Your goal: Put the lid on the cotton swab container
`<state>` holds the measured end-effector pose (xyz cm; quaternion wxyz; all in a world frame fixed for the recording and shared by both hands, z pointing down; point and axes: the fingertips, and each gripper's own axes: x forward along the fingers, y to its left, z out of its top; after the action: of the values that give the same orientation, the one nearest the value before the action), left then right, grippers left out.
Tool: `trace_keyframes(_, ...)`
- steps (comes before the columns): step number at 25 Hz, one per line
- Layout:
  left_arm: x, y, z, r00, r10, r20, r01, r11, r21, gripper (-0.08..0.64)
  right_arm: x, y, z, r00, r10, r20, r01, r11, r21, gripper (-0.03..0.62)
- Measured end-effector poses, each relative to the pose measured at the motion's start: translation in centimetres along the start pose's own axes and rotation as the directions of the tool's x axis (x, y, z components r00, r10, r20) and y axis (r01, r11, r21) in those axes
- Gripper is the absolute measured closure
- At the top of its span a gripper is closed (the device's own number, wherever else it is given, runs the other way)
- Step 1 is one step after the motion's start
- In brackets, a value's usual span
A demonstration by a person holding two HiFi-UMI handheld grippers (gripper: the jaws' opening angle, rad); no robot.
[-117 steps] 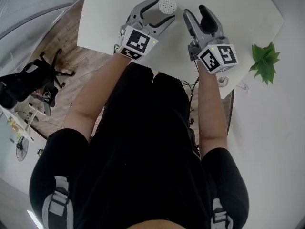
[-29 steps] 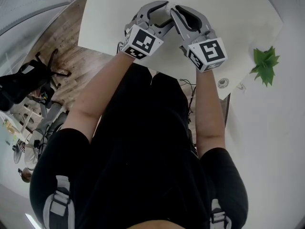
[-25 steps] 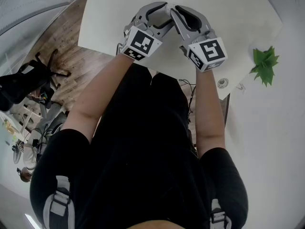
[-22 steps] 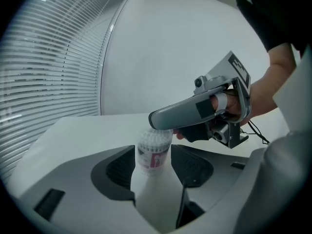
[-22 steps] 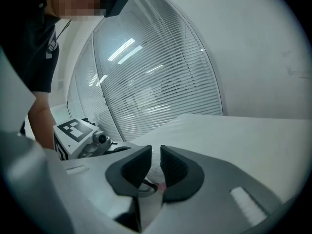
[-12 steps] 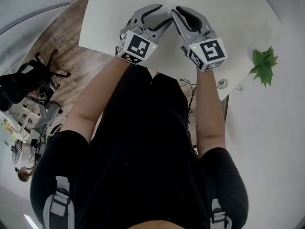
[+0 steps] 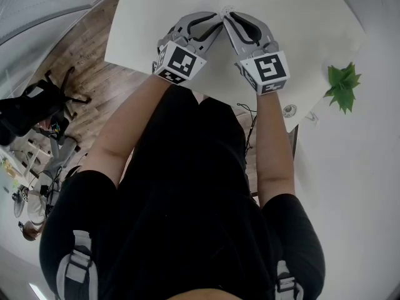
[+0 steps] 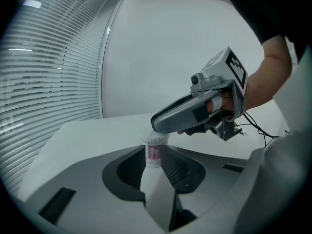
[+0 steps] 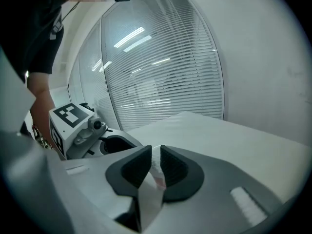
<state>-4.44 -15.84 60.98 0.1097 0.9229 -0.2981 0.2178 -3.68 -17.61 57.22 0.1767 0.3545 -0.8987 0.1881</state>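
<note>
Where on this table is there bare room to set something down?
Bare table lies left of the left gripper, and a wider stretch runs from the right gripper to the edge by the plant. The middle is crowded: both grippers meet at the cotton swab container, on which the left fingers have just been closing.

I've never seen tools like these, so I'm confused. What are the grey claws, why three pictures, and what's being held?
No robot here: a person holds a grey gripper in each hand. One camera sits on the person's head and looks down at the white table; the other two ride on the grippers and look along their jaws. The left gripper has just been closing its jaws on the cotton swab container, a small upright tub. The right gripper hovers just above it, pinching something pale, probably the lid.
</note>
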Motion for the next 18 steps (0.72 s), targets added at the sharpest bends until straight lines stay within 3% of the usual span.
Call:
trace_keyframes(4, -0.7, -0.1, -0.1, 1.0, -0.002, -0.015, 0.002, 1.0, -0.002, 0.456, 0.3, 0.2, 0.2, 0.999, -0.047, -0.023, 0.045, 0.996, -0.078, 0.531)
trace_keyframes(9, -2.8, -0.3, 0.6, 1.0, -0.007, -0.02, 0.007, 1.0, -0.003, 0.451, 0.5, 0.4, 0.2, 0.997, -0.064, -0.042, 0.061, 0.996, -0.072, 0.531)
trace_keyframes(11, -3.8, -0.3, 1.4, 1.0, -0.007, -0.016, 0.007, 1.0, -0.002, 0.451, 0.2, 0.1, 0.4, 0.998, -0.05, -0.035, 0.051, 0.999, 0.013, 0.531)
trace_keyframes(14, -5.4, -0.4, 3.1, 1.0, 0.0, 0.001, 0.0, 1.0, -0.001, 0.453, -1.8, -0.6, 2.0, 0.996, -0.05, 0.074, 0.036, 0.982, 0.186, 0.531)
trace_keyframes(18, -7.9, -0.4, 6.2, 0.999, 0.003, 0.046, -0.003, 1.0, 0.006, 0.478, -5.5, -0.1, 4.9, 0.985, -0.061, 0.163, 0.027, 0.979, 0.204, 0.531)
